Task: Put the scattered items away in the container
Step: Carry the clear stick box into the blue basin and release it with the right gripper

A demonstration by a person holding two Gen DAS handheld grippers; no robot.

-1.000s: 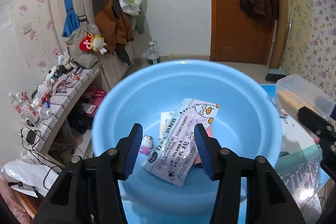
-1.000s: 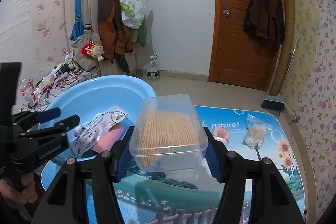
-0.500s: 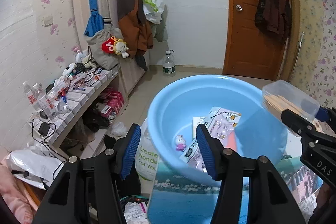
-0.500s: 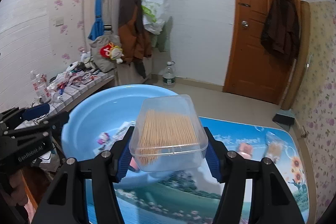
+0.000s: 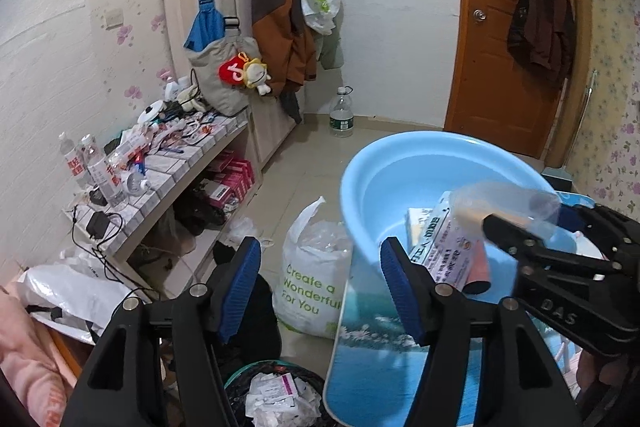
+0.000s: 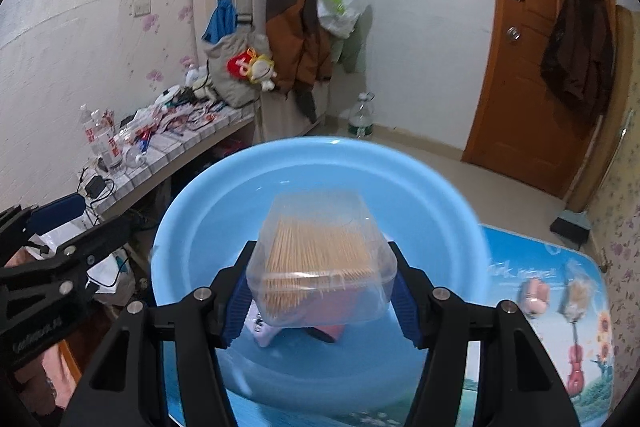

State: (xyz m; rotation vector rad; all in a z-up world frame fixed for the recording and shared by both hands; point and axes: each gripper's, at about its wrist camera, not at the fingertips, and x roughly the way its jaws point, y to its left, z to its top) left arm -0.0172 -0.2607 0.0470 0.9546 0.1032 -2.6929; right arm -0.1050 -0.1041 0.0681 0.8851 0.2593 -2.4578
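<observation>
The right gripper [image 6: 320, 291] is clamped on a clear plastic box of toothpicks [image 6: 320, 255], its 2 blue-padded fingers pressed against the box's sides; it holds the box above the inside of the blue basin [image 6: 448, 211], over the middle of the bowl; the left wrist view shows the same box [image 5: 504, 203] above the basin's right part, gripped by the black tool that reaches in from the right

The left gripper [image 5: 320, 283] stands open with nothing between its pads; it sits left of the basin [image 5: 400, 163], over the table edge, a white plastic bag [image 5: 312, 275] on the floor showing through the gap

Inside the basin lie a white printed packet [image 5: 444, 247] and a pink item [image 5: 478, 267], close together near the bottom; the basin rests on the left end of a table mat [image 6: 560, 307] printed with scenery

To the right of the basin, on the mat, lie a small pink object [image 6: 534, 297] and, just beside it, a clear bag of cotton swabs [image 6: 576, 297]; both lie well apart from the basin
</observation>
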